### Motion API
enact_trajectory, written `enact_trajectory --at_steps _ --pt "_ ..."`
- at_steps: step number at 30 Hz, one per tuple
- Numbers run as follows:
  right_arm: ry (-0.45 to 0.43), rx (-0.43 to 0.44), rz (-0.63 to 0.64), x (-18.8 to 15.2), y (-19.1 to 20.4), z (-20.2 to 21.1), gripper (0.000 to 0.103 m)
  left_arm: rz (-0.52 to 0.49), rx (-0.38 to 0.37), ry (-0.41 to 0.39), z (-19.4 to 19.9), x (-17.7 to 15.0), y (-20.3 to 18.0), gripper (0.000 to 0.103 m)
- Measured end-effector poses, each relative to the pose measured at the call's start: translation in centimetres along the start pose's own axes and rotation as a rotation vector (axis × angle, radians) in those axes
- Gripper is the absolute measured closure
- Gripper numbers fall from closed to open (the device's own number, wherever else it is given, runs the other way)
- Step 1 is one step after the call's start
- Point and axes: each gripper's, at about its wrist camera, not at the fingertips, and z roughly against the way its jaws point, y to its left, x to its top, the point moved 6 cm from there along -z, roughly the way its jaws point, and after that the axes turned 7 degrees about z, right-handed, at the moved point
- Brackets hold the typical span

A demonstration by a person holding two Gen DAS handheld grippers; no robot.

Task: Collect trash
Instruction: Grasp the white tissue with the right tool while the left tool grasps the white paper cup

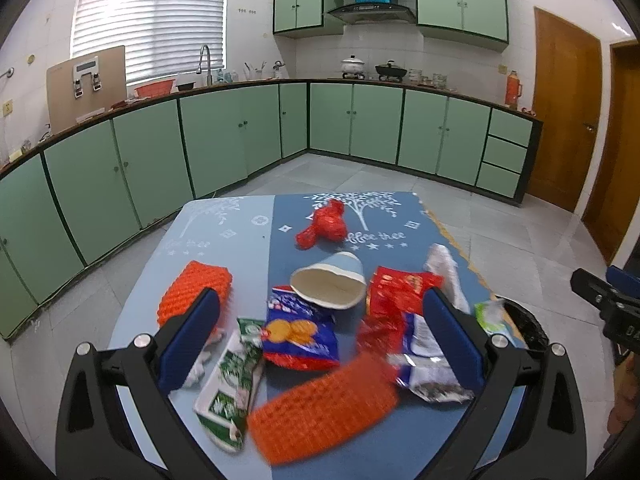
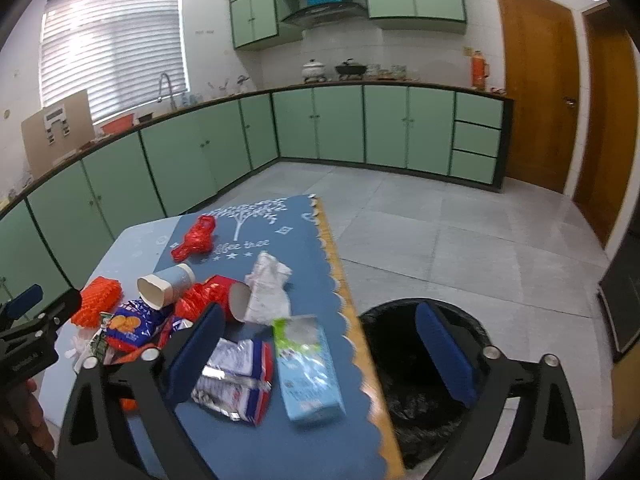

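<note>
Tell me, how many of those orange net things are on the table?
2. One orange net lies at the table's left side, behind the left gripper's finger. The other orange net lies nearest the camera, between the fingers. More could hide under wrappers.

Near orange mesh sleeve [image 1: 324, 412] motion-blurred; bin [image 2: 424, 364] partly hidden behind right tongs [image 2: 324, 356]

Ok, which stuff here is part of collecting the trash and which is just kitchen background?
For the job:
biscuit wrapper
paper cup
milk carton
orange foam net
crumpled tissue
black-lined bin

Just there:
pot
wok
red thermos
tablecloth
</note>
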Motion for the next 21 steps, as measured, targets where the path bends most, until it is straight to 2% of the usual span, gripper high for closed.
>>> enact_trajectory --at_steps 9,13,15,19,21 --pt "0.103 0.069 0.008 0.3 2.9 -9.7 0.026 0.003 0.007 0.014 -4.8 0.8 0.0 0.005" --pt "0.157 0.071 0.017 0.4 3.8 -13.1 0.031 0.009 -0.001 0.043 -6.6 0.5 0.1 0.005" --pt "0.194 0.054 0.042 0.2 4.3 -14.7 0.04 0.01 -0.002 0.055 -7.1 0.3 0.1 0.005" --pt "0.263 0.063 0.038 -0.7 4.5 -17.3 0.05 0.013 -0.009 0.07 -8.0 0.0 0.1 0.005" --pt "0.274 0.085 0.035 -0.9 4.7 -17.8 0.067 0.014 -0.019 0.08 -8.3 -0.2 0.0 0.005"
